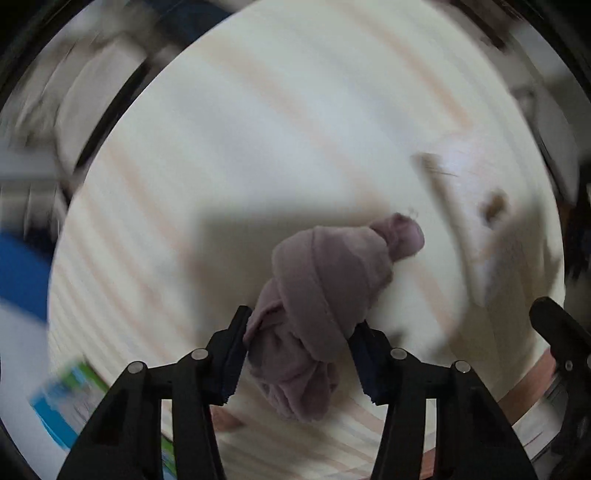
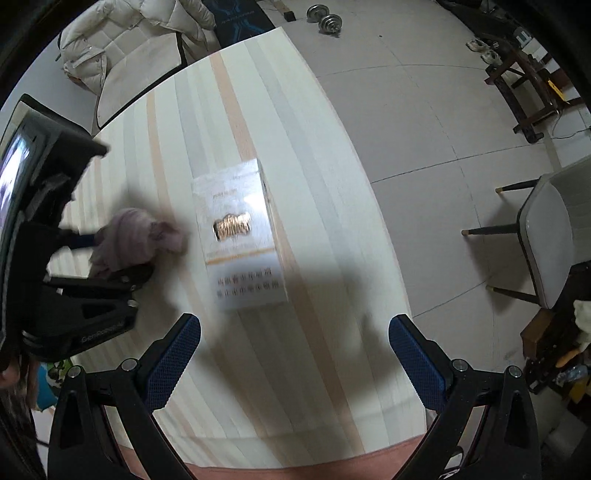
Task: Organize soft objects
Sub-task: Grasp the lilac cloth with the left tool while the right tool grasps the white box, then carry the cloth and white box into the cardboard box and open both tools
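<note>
A knotted mauve cloth bundle (image 1: 325, 291) is held between the pads of my left gripper (image 1: 299, 354), which is shut on it above the striped table (image 1: 221, 147). In the right wrist view the same bundle (image 2: 136, 240) shows at the left, gripped by the left gripper (image 2: 122, 258). My right gripper (image 2: 295, 354) is open and empty, low over the table's near part, with its blue pads (image 2: 173, 358) wide apart. A white box with a gold mark (image 2: 240, 236) lies flat on the table ahead of it; it also shows blurred in the left wrist view (image 1: 491, 206).
The left wrist view is motion-blurred. A white padded jacket (image 2: 122, 40) lies on a seat beyond the table's far edge. A grey chair (image 2: 554, 236) stands on the tiled floor at the right. Dumbbells (image 2: 325, 18) lie on the floor far back.
</note>
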`<state>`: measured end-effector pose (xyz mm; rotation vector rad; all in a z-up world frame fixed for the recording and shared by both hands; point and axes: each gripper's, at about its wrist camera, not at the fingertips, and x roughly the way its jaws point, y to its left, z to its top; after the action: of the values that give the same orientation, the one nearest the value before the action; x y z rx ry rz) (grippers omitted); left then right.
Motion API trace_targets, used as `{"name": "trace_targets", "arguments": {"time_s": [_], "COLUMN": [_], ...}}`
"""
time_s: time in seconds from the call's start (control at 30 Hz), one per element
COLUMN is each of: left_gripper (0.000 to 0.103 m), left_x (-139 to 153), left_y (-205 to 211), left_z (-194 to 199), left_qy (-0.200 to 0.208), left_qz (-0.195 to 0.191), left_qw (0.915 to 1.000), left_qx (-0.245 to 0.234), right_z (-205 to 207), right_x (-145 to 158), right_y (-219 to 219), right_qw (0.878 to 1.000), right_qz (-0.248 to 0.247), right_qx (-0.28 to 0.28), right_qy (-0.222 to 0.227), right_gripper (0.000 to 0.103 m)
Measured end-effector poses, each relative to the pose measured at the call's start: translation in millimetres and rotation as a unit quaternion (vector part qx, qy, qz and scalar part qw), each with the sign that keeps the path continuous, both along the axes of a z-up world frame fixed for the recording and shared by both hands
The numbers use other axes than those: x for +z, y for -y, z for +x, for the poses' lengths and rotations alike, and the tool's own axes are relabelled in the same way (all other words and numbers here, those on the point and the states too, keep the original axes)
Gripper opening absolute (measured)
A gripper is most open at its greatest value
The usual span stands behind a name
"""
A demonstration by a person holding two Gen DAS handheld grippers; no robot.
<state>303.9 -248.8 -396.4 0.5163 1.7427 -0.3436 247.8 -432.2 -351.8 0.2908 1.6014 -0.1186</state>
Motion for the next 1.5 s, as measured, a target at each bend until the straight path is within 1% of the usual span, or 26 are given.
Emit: {"name": "trace_targets", "arguments": {"time_s": [0.03,0.07,0.1,0.13,0.2,0.27,0.33,0.37,0.47,0.53,0.57,0.6,0.63,0.7,0.8,0.87,0.93,1.03,1.17,1.23,1.27,1.3,1.33,1.37,1.4,1.5], "left_gripper": [0.045,0.045,0.045,0.045,0.045,0.045,0.045,0.045,0.045,0.045,0.044,0.041,0.037,0.034,0.033,0.033,0.033,0.033,0.033,0.033,0.033,0.033,0.033,0.033,0.033,0.033], "left_x": [1,1,1,1,3,4,5,6,6,7,6,7,8,8,24,39,56,90,145,164,179,187,199,204,215,228], "left_y": [-12,-18,-27,-31,-36,-36,-36,-38,-39,-40,-52,-53,-52,-52,-48,-50,-54,-69,-107,-131,-150,-163,-183,-197,-221,-279], "left_z": [3,4,4,4,3,1,-1,-4,-10,-8,-6,-7,-6,-8,-18,-23,-28,-41,-72,-83,-94,-100,-110,-113,-124,-140], "left_qy": [0.001,0.002,0.001,0.0,0.002,0.006,0.007,0.007,0.009,0.01,0.011,0.014,0.016,0.018,0.02,0.033,0.043,0.068,0.102,0.113,0.122,0.128,0.135,0.138,0.142,0.15], "left_qz": [-0.002,-0.005,-0.011,-0.016,-0.024,-0.024,-0.025,-0.025,-0.026,-0.027,-0.028,-0.029,-0.03,-0.026,-0.038,-0.043,-0.054,-0.077,-0.119,-0.133,-0.141,-0.146,-0.15,-0.153,-0.158,-0.158], "left_qw": [0.9993,0.9986,0.9966,0.9955,0.9935,0.9931,0.9926,0.9925,0.9924,0.9923,0.9922,0.9918,0.9917,0.9915,0.9912,0.9907,0.9894,0.9849,0.9728,0.9668,0.9622,0.9594,0.955,0.9523,0.9478,0.9383], "left_qx": [0.037,0.052,0.081,0.093,0.111,0.115,0.119,0.119,0.12,0.12,0.121,0.124,0.124,0.126,0.126,0.125,0.128,0.139,0.171,0.186,0.198,0.204,0.217,0.225,0.238,0.269], "right_z": [8,12,18,25,33,42,48,51,58,61,62,63,64,65,62,56,49,33,2,-15,-24,-34,-40,-49,-57,-75], "right_x": [-5,-8,-11,-17,-25,-34,-40,-44,-53,-55,-57,-57,-56,-56,-56,-50,-39,-9,39,60,73,86,93,103,112,133], "right_y": [-1,-2,-3,-5,-10,-16,-23,-26,-34,-39,-38,-40,-43,-48,-54,-63,-63,-74,-93,-108,-120,-134,-143,-158,-175,-222], "right_qw": [1.0,1.0,1.0,1.0,1.0,1.0,0.999,0.999,0.999,0.998,0.998,0.998,0.998,0.997,0.997,0.997,0.998,0.999,0.999,0.997,0.996,0.995,0.994,0.992,0.989,0.983], "right_qz": [0.003,0.004,0.005,0.008,0.011,0.008,0.001,-0.003,-0.012,-0.034,-0.038,-0.038,-0.04,-0.051,-0.057,-0.055,-0.045,-0.031,-0.001,0.016,0.027,0.041,0.05,0.066,0.083,0.12], "right_qx": [-0.002,-0.003,-0.004,-0.007,-0.011,-0.009,-0.006,-0.005,-0.002,0.007,0.011,0.011,0.011,0.015,0.02,0.02,0.02,0.026,0.042,0.054,0.059,0.067,0.071,0.077,0.085,0.107], "right_qy": [-0.001,-0.002,-0.003,-0.007,-0.016,-0.026,-0.034,-0.038,-0.052,-0.053,-0.053,-0.052,-0.051,-0.052,-0.054,-0.051,-0.039,-0.012,0.031,0.051,0.06,0.069,0.073,0.079,0.084,0.093], "right_gripper": [0.103,0.103,0.102,0.101,0.091,0.088,0.087,0.086,0.077,0.072,0.069,0.062,0.062,0.061,0.06,0.06,0.059,0.059,0.059,0.059,0.059,0.059,0.059,0.059,0.059,0.059]}}
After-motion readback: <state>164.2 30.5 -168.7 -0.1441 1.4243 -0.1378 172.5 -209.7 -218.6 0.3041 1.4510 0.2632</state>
